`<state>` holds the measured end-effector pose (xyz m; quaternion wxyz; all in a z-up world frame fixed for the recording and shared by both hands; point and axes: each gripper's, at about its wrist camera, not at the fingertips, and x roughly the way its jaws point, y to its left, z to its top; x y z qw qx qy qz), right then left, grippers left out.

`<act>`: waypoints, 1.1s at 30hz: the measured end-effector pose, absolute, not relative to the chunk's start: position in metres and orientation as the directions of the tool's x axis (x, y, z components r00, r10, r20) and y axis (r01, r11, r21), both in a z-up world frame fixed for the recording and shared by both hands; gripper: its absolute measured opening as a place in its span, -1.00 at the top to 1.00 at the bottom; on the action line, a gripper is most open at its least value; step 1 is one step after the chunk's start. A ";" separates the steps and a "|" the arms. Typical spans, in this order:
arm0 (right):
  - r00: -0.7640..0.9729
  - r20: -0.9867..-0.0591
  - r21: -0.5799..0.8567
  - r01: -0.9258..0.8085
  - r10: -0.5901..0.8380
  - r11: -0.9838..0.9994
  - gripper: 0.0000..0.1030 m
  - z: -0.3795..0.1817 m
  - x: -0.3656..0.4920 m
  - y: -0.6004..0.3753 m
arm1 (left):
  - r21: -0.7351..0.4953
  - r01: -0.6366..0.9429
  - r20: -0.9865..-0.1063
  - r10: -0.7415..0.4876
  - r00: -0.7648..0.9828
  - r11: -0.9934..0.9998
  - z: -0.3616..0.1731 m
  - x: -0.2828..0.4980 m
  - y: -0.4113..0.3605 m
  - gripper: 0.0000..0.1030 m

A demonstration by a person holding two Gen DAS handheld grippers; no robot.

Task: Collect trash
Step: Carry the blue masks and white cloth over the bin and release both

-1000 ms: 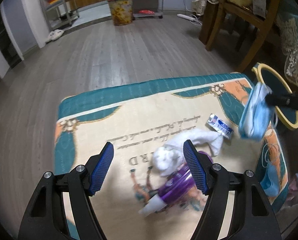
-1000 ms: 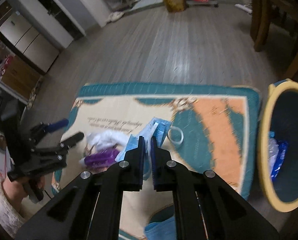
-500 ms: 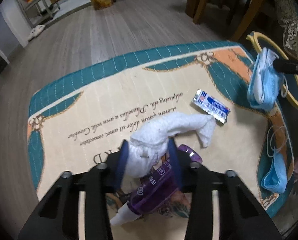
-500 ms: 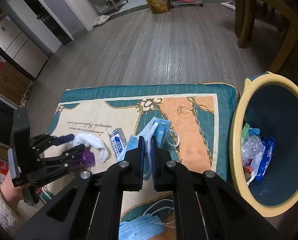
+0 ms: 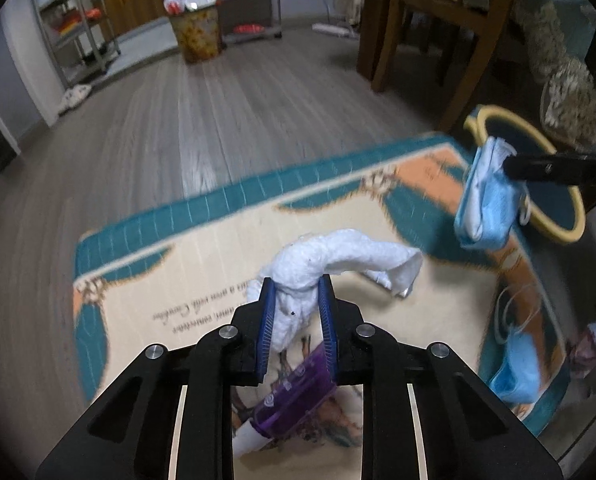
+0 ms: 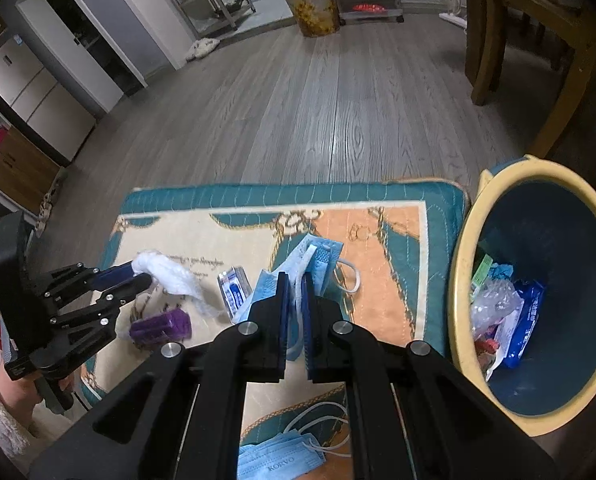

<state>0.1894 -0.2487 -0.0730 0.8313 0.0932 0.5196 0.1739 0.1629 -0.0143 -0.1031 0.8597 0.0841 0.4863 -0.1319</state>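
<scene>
My left gripper (image 5: pixel 295 290) is shut on a crumpled white tissue (image 5: pixel 338 258) and holds it lifted above the rug (image 5: pixel 201 296); the tissue also shows in the right wrist view (image 6: pixel 169 274). My right gripper (image 6: pixel 293 278) is shut on a blue face mask (image 6: pixel 318 256), held above the rug to the left of the bin (image 6: pixel 464 280). The mask also shows in the left wrist view (image 5: pixel 486 200). A purple wrapper (image 5: pixel 293 400) lies on the rug under my left gripper.
A small blue and white packet (image 6: pixel 233 292) and another blue mask (image 6: pixel 281 458) lie on the rug. The yellow-rimmed bin holds several pieces of trash. Wooden chair legs (image 6: pixel 486 40) stand behind it. A flowered bin (image 5: pixel 197 32) stands far back.
My left gripper closed on the white tissue and lifted it off the rug. My right gripper carried the blue mask to the right, toward the bin.
</scene>
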 end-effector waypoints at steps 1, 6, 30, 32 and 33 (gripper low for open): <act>0.408 -0.826 0.339 -0.192 0.389 0.921 0.89 -0.070 0.188 -0.251 | 0.011 0.305 -0.852 -0.150 0.501 0.952 -0.099 0.164 -0.018 0.55; 0.440 -0.812 0.340 -0.178 0.383 0.924 0.89 -0.056 0.187 -0.263 | -0.015 0.303 -0.815 -0.188 0.549 0.953 -0.075 0.163 -0.024 0.55; 0.519 -0.837 0.231 0.053 0.170 0.972 0.89 -0.054 0.161 -0.387 | 0.009 0.447 -0.793 -0.266 0.548 0.894 -0.065 0.133 -0.101 0.55; 0.520 -0.840 0.228 0.079 0.155 0.970 0.89 -0.058 0.159 -0.396 | 0.014 0.451 -0.798 -0.262 0.543 0.892 -0.068 0.131 -0.102 0.55; 0.522 -0.839 0.230 0.091 0.150 0.969 0.89 -0.061 0.159 -0.401 | 0.020 0.451 -0.801 -0.255 0.541 0.892 -0.070 0.129 -0.103 0.55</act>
